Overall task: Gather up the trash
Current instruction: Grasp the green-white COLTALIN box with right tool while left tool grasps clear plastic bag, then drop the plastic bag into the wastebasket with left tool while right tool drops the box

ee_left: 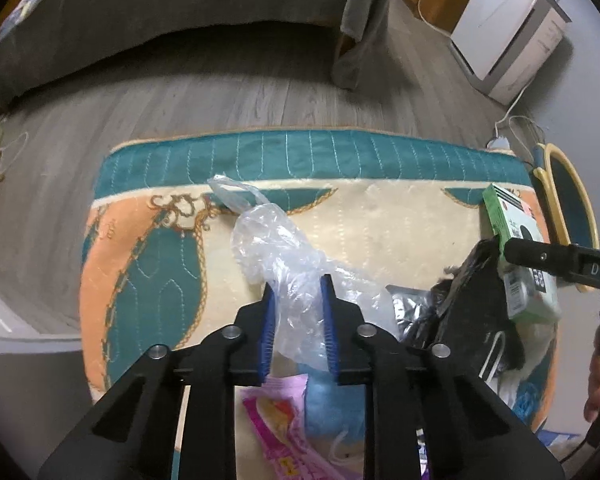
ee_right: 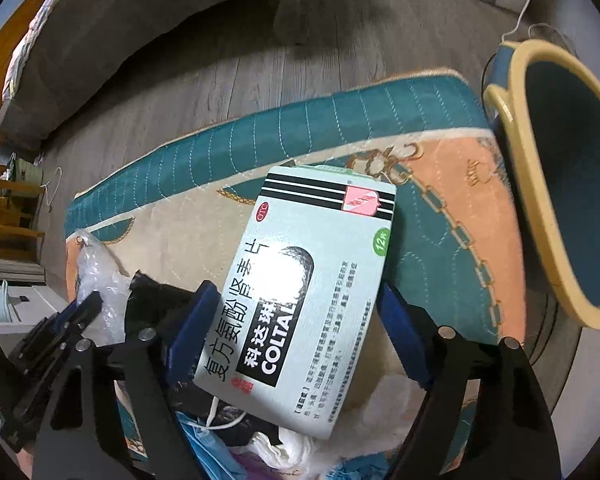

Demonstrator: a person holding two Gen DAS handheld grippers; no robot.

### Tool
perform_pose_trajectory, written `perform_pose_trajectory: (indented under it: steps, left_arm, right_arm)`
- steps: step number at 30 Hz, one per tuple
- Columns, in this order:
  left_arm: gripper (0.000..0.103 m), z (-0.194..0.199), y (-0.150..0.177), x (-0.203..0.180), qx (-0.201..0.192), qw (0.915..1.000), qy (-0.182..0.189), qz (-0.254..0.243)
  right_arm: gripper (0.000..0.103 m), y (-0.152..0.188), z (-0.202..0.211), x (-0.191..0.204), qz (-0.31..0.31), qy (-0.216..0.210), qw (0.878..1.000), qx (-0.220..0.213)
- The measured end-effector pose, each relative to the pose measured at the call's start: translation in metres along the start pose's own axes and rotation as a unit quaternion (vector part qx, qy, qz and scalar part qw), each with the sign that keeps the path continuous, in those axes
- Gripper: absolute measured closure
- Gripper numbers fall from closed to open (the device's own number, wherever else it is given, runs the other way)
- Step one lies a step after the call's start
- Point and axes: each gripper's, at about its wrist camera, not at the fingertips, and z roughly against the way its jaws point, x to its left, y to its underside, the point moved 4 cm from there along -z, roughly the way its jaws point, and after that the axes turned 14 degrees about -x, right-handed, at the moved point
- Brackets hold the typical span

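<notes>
The right gripper (ee_right: 296, 320) pinches a pale green box (ee_right: 300, 296) by its sides above the mat (ee_right: 440, 208). A bin (ee_right: 540, 220) stands off the mat's right edge; crumpled plastic (ee_right: 96, 276) lies left.

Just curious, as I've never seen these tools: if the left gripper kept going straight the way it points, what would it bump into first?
The left gripper already has the clear plastic bag between its fingers; behind that, probably the patterned mat.
</notes>
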Motion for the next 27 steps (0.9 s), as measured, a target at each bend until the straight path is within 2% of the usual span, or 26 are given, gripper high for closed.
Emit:
perform_pose_trajectory:
  steps: [7, 13, 19, 27]
  left_arm:
    - [0.086, 0.041, -0.027, 0.003, -0.089, 0.9958, -0.023, -0.006]
    - [0.086, 0.074, -0.04, -0.013, -0.141, 0.9895, -0.026, -0.019]
    - [0.086, 0.108, -0.044, -0.046, -0.184, 0.9824, -0.002, -0.033]
    - [0.086, 0.135, -0.043, -0.099, -0.221, 0.9722, 0.034, -0.069]
  right_arm:
    - [0.026, -0.004, 0.035, 0.003, 0.038, 0.002, 0.998, -0.042]
    - [0.026, -0.009, 0.063, 0.004, 0.06, -0.001, 0.995, -0.08]
    - [0.026, -0.013, 0.103, -0.004, 0.073, -0.008, 0.989, -0.127]
    - [0.026, -0.017, 0.157, -0.041, 0.062, -0.016, 0.981, -0.183]
